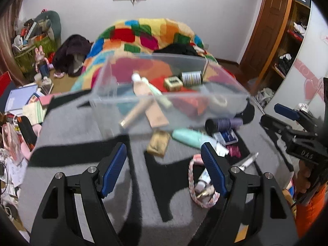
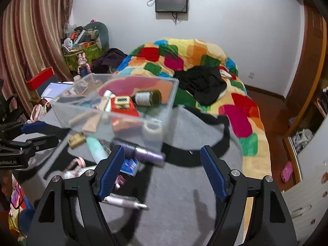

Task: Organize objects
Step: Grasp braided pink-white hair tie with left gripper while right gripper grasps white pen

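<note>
A clear plastic bin [image 1: 106, 112] [image 2: 92, 110] stands on a grey cloth [image 1: 82, 123] [image 2: 184, 184] spread over the bed. It holds a dark labelled bottle [image 1: 191, 78] [image 2: 148, 98], a small box [image 1: 173, 83], tubes and a tape roll [image 1: 218, 101] [image 2: 152, 130]. Loose in front of it lie a mint bottle [image 1: 187, 137] [image 2: 96, 148], a purple cylinder [image 1: 223, 124] [image 2: 145, 153], a gold packet [image 1: 158, 144] and a pink braided cord [image 1: 191, 176]. My left gripper [image 1: 164, 149] hovers open over the cloth, gripping nothing. My right gripper [image 2: 163, 151] is open too, near the purple cylinder.
A colourful patchwork blanket [image 2: 205, 61] with a black garment [image 2: 203, 84] covers the far bed. Books, boxes and bags crowd the floor at the left [image 1: 22, 102]. A wooden wardrobe [image 1: 272, 20] and bare floor lie to the right. A silver pen-like tube [image 2: 123, 202] lies near my right gripper.
</note>
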`<action>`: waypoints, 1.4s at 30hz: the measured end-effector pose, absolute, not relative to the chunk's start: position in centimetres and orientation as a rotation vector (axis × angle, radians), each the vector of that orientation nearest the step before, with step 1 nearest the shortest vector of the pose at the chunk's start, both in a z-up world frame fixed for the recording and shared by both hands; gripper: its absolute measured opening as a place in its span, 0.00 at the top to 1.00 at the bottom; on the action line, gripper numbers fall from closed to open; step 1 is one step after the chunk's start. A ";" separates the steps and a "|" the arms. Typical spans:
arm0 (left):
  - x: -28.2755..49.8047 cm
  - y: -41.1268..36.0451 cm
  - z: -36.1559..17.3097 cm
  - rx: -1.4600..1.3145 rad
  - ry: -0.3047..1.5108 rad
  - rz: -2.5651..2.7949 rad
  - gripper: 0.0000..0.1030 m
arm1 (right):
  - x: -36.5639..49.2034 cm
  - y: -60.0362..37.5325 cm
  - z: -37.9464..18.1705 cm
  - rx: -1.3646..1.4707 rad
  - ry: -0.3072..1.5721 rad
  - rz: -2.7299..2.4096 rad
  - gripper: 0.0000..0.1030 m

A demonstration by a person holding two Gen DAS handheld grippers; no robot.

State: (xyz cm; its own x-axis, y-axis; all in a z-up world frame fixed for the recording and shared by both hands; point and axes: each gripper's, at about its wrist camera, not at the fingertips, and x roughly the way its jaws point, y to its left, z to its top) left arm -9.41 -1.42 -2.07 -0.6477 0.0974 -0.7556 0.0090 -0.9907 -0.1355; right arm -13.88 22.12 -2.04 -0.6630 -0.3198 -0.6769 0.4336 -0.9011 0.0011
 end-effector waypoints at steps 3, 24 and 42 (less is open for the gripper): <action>-9.3 -0.5 -3.1 -1.327 -0.204 2.753 0.27 | -14.1 23.0 -3.4 1.048 0.194 -2.503 0.29; -9.7 0.3 -5.1 -1.352 -0.322 2.597 0.73 | -10.0 17.9 -6.5 1.043 0.377 -2.186 0.29; -4.3 -4.5 -4.2 -1.358 -0.326 2.694 0.87 | -7.5 18.1 -6.5 1.117 0.422 -2.014 0.80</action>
State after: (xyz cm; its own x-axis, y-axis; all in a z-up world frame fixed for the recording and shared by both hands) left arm -4.32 -4.52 -4.17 -0.5947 0.1909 -0.7809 0.0012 -0.9712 -0.2383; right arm -7.49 18.08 -6.54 -0.3105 -0.4710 -0.8257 0.7629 -0.6416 0.0791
